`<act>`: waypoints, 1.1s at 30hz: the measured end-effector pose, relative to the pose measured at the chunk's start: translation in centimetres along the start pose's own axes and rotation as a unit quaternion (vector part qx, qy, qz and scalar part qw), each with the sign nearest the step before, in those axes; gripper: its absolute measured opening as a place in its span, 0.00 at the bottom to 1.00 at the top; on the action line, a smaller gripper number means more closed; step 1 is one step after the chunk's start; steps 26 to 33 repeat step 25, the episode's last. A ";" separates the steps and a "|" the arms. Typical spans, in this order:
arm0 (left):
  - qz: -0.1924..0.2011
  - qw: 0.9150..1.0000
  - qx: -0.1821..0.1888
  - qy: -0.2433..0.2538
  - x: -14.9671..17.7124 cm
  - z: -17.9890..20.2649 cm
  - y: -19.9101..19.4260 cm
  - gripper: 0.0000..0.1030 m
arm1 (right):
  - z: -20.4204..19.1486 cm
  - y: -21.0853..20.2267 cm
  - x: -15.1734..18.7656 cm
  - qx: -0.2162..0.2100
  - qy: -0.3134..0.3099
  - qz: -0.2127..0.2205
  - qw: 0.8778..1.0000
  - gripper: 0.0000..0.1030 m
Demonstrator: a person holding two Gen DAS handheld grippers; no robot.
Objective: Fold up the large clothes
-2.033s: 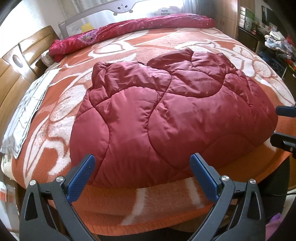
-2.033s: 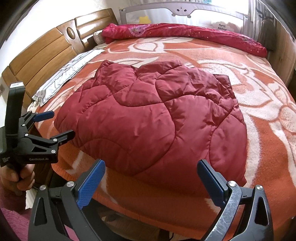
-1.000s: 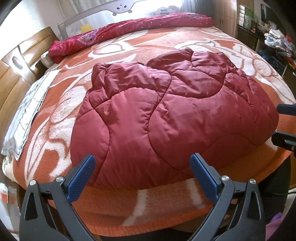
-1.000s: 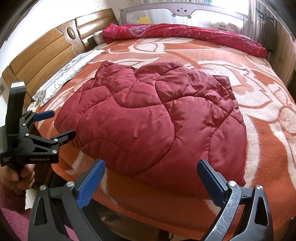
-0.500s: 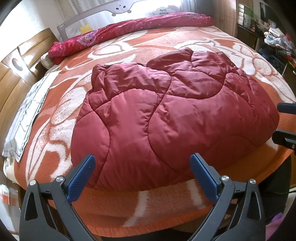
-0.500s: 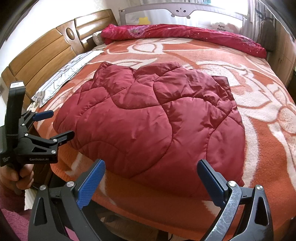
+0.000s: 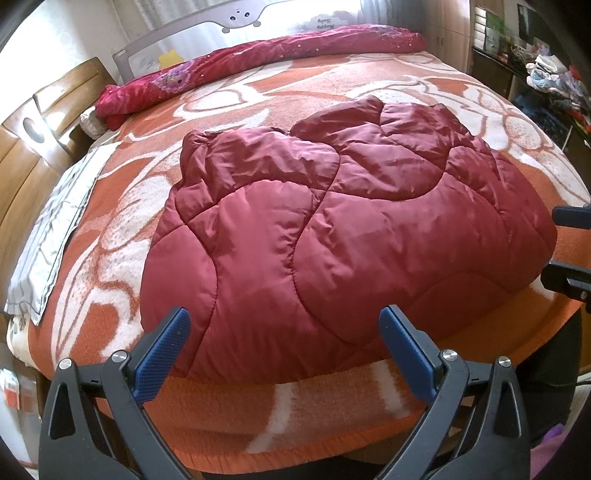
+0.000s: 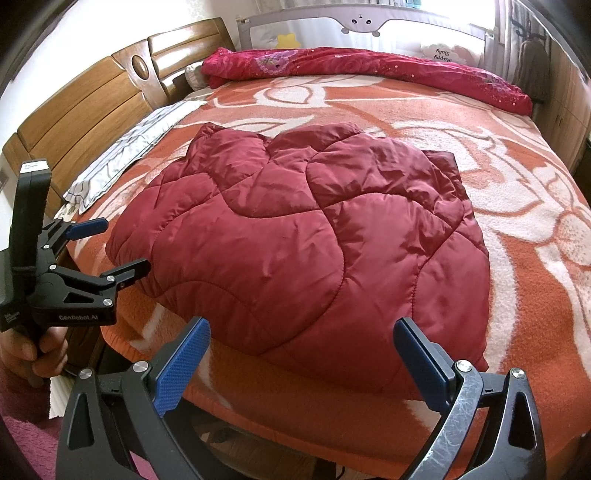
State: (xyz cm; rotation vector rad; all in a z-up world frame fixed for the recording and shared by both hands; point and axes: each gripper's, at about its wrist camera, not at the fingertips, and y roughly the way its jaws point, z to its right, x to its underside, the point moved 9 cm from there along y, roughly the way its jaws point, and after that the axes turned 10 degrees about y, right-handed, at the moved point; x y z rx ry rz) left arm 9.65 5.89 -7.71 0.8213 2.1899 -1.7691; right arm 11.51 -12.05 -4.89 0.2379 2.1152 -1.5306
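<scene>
A dark red quilted padded garment [image 7: 332, 236] [image 8: 303, 251] lies folded in a puffy bundle on the orange and white blanket [image 7: 280, 417] [image 8: 535, 266] near the bed's front edge. My left gripper [image 7: 282, 347] hangs open just short of the bundle's near edge, nothing between its blue pads. In the right wrist view my right gripper [image 8: 301, 354] is also open, in front of the bundle and apart from it. The left gripper [image 8: 107, 243] shows there at the left, held by a hand [image 8: 33, 350]. The right gripper's fingertips [image 7: 565, 251] show at the left wrist view's right edge.
A crimson floral duvet [image 7: 258, 62] [image 8: 369, 70] lies rolled along the far side under a grey bed rail [image 8: 362, 18]. A wooden headboard [image 8: 81, 107] and a grey-white pillow [image 8: 125, 151] are at the left. Cluttered dark shelves [image 7: 546, 85] stand at the right.
Both views have shifted slightly; the garment bundle lies as before and both grippers stay open in front of it.
</scene>
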 end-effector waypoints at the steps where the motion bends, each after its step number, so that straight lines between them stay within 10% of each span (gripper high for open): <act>1: 0.000 1.000 0.000 0.000 0.0 0.0 0.0 1.00 | 0.0 0.0 0.0 0.000 0.000 0.000 1.000 0.97; 33: 0.005 1.000 0.027 -0.003 -1.0 0.2 0.7 1.00 | 0.7 1.0 -0.5 -0.009 0.000 -0.010 1.000 0.97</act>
